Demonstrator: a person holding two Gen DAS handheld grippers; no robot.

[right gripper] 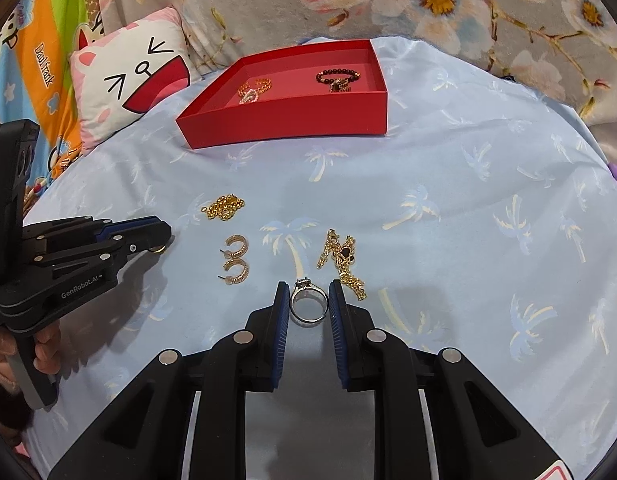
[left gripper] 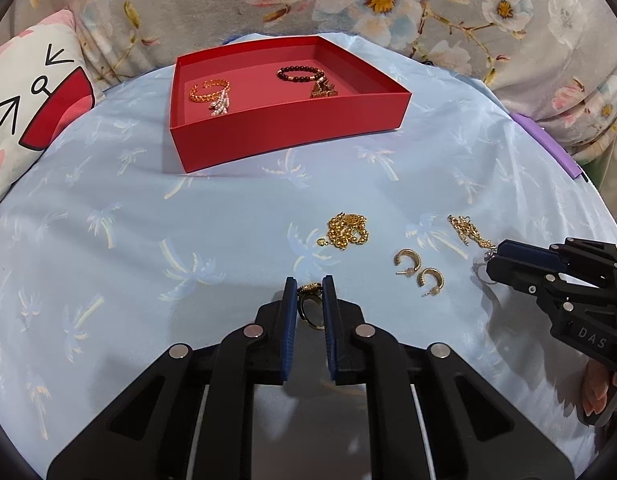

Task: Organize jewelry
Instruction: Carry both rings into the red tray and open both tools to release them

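My left gripper is shut on a gold ring that rests on the pale blue cloth. My right gripper is shut on a silver ring, which also lies on the cloth. Between the two lie a gold bead chain, two gold hoop earrings and a tangled gold chain. Farther back stands the red tray, holding a gold bangle and a dark bead bracelet.
A cartoon-face pillow leans at the back left. Flowered fabric rises behind the tray. A purple edge shows at the right of the cloth. A person's hand holds the left gripper's handle.
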